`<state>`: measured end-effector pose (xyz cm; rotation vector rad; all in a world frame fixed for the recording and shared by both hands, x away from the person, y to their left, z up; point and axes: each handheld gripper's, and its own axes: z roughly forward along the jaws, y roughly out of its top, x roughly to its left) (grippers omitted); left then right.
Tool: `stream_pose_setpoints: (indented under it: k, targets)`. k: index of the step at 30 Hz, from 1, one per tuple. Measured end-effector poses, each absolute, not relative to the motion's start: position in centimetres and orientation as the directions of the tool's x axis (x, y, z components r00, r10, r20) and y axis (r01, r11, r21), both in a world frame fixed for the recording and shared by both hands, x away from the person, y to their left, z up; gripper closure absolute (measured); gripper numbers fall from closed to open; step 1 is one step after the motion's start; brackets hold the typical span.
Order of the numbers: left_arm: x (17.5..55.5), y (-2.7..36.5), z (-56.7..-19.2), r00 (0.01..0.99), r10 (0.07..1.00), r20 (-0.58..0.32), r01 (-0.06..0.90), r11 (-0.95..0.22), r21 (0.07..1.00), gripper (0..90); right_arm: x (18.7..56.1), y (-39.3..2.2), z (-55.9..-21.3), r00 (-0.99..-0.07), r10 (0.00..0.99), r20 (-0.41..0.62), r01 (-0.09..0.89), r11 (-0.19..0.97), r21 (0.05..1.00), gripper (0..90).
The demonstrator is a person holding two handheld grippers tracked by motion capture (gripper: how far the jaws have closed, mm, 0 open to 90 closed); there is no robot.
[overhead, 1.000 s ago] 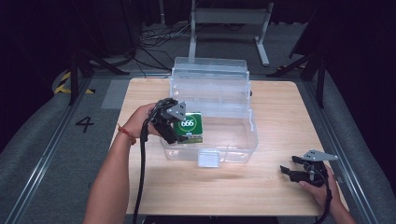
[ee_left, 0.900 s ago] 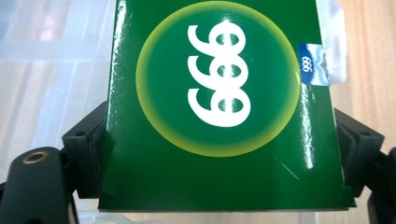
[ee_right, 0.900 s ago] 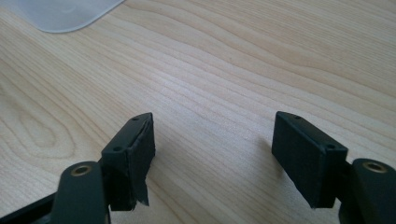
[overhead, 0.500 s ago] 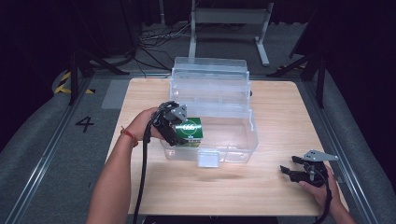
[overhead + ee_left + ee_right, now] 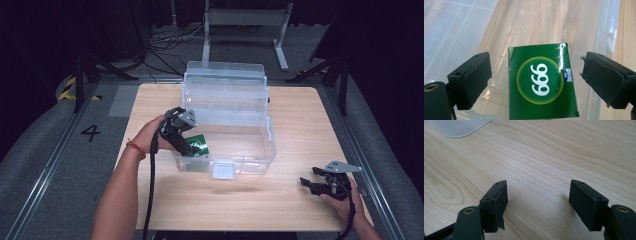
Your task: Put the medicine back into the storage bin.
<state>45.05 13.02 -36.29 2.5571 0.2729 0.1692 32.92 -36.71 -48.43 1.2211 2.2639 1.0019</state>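
Work in hand: putting a green box (image 5: 542, 82) into a clear bin (image 5: 250, 150) on the table (image 5: 300, 200).
Green box, place: inside the bin, at its left end, close behind the front wall.
Left gripper (image 5: 186, 142): reaches into the bin's left end; its jaws have just been opening and now stand clear on either side of the box, with a gap at each pad, so nothing is gripped.
Right gripper (image 5: 311, 185): rests on the table well to the right of the bin, jaws spread, nothing between them.
Handling, as a judgement: a small carton in glossy wrap, likely light and fairly stiff, yet easy to dent and slick under the pads; best taken across its two narrow sides with modest pressure.
Left gripper view: gives the white "666" mark on a yellow-green disc, the shiny wrap and the gaps beside the pads.
High view: gives the bin's raised lid (image 5: 225, 80), its front latch (image 5: 223, 170) and both hands at once.
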Motion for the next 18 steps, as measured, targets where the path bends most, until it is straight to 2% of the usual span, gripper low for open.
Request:
stream_pose_setpoints:
  k: [4, 6, 7, 8, 11, 18]
  targets:
    - [44.7, 13.1, -36.2, 0.962, 0.264, 0.066, 0.186, -0.815, 0.549, 8.3, 32.9, -36.7, -48.4, -0.551, 0.835, 0.005, 0.565, 0.369, 0.738, 31.7]
    - [44.3, 13.2, -36.1, 0.962, 0.266, 0.052, 0.194, -0.809, 0.555, 4.6, 32.9, -36.7, -48.4, -0.553, 0.833, 0.005, 0.564, 0.370, 0.738, 31.7]
    - [44.1, 13.4, -36.0, 0.970, 0.243, 0.016, 0.193, -0.809, 0.555, 10.9, 33.0, -36.7, -48.4, -0.553, 0.833, 0.005, 0.564, 0.370, 0.738, 31.7]
    - [43.8, 13.5, -35.9, 0.972, 0.234, 0.011, 0.189, -0.812, 0.552, 25.4, 33.0, -36.7, -48.4, -0.554, 0.833, 0.005, 0.564, 0.371, 0.738, 31.7]
    - [43.1, 13.9, -35.8, 0.966, 0.258, 0.027, 0.198, -0.799, 0.568, 15.6, 33.0, -36.7, -48.4, -0.553, 0.833, 0.006, 0.565, 0.370, 0.737, 31.7]
    - [39.2, 15.4, -35.3, 0.946, 0.321, 0.052, 0.204, -0.711, 0.673, 15.7, 33.4, -36.8, -48.2, -0.571, 0.821, 0.016, 0.567, 0.380, 0.731, 33.4]
